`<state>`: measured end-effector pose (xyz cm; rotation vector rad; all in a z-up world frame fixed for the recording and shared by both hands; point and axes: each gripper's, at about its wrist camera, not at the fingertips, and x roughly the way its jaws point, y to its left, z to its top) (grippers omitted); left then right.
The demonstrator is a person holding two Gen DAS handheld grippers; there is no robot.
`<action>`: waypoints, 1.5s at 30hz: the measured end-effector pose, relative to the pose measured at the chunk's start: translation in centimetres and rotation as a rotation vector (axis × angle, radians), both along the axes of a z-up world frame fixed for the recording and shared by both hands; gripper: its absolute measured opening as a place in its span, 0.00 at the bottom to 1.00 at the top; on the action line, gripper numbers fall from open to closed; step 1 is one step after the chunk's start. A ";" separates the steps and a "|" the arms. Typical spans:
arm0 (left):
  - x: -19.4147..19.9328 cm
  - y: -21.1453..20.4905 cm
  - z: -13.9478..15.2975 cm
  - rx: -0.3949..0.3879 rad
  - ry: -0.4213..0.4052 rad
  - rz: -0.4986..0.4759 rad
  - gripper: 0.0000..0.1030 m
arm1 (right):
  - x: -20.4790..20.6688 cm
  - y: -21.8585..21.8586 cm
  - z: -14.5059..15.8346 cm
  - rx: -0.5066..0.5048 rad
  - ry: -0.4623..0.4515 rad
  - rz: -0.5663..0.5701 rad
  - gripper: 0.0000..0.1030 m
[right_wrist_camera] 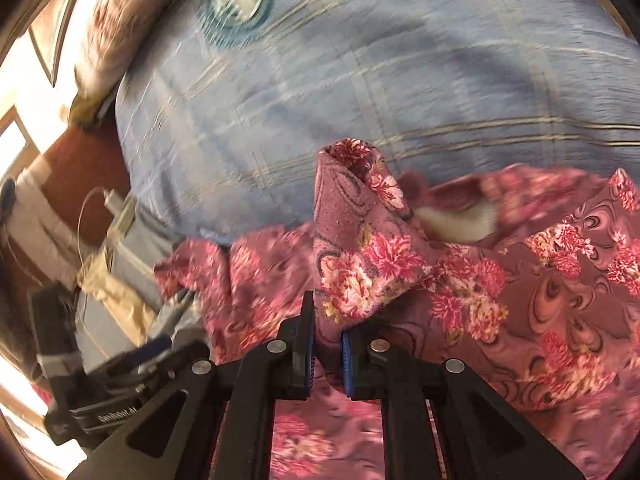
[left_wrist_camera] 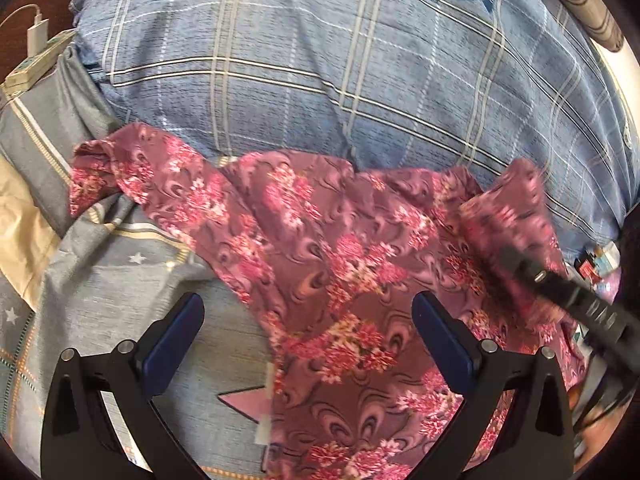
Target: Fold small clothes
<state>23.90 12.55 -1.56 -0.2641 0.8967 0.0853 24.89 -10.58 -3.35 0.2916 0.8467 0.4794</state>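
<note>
A blue plaid pillow (left_wrist_camera: 320, 72) lies beyond both hand-held grippers. The floral garment (left_wrist_camera: 340, 272) is spread beneath them. The left hand-held gripper (left_wrist_camera: 308, 320) gapes wide, empty; the right hand-held gripper (right_wrist_camera: 327, 354) pinches a raised fold of it.

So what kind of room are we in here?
Most likely a bedroom, with the work done on a bed. A big blue plaid pillow lies on a grey star-print bedsheet, the floral garment is spread across it, and a power strip sits alongside.
</note>
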 end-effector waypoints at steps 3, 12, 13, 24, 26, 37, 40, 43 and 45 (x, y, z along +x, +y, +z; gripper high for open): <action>0.1 0.6 0.0 -0.018 0.003 0.011 1.00 | -0.1 2.0 -1.3 -0.011 0.030 0.030 0.14; 0.4 1.5 0.0 -0.048 0.008 0.034 1.00 | -1.0 5.6 -4.1 -0.031 0.120 0.096 0.38; 0.5 1.5 -0.1 -0.054 0.013 0.031 1.00 | -1.3 5.4 -3.7 -0.022 0.111 0.097 0.38; 1.4 -1.1 -1.6 -0.195 0.093 -0.070 1.00 | -7.4 -12.7 -1.3 0.244 0.074 -0.259 0.40; 2.0 -1.4 -2.2 -0.300 0.095 -0.076 1.00 | -8.2 -16.8 -2.5 0.299 0.106 -0.359 0.44; 3.2 -3.3 -3.4 -0.302 0.058 -0.063 0.75 | -3.7 -25.9 -7.0 0.639 0.187 -0.642 0.30; 3.7 -3.4 -3.7 -0.263 0.090 -0.060 0.16 | -3.5 -26.2 -4.5 0.576 0.084 -0.602 0.04; 4.0 -3.7 -4.3 -0.169 0.144 -0.022 0.15 | -4.5 -25.6 -2.8 0.383 0.040 -0.548 0.03; 3.7 -4.3 -3.9 -0.119 0.152 -0.006 0.15 | -4.8 -25.3 -3.8 0.296 0.089 -0.549 0.03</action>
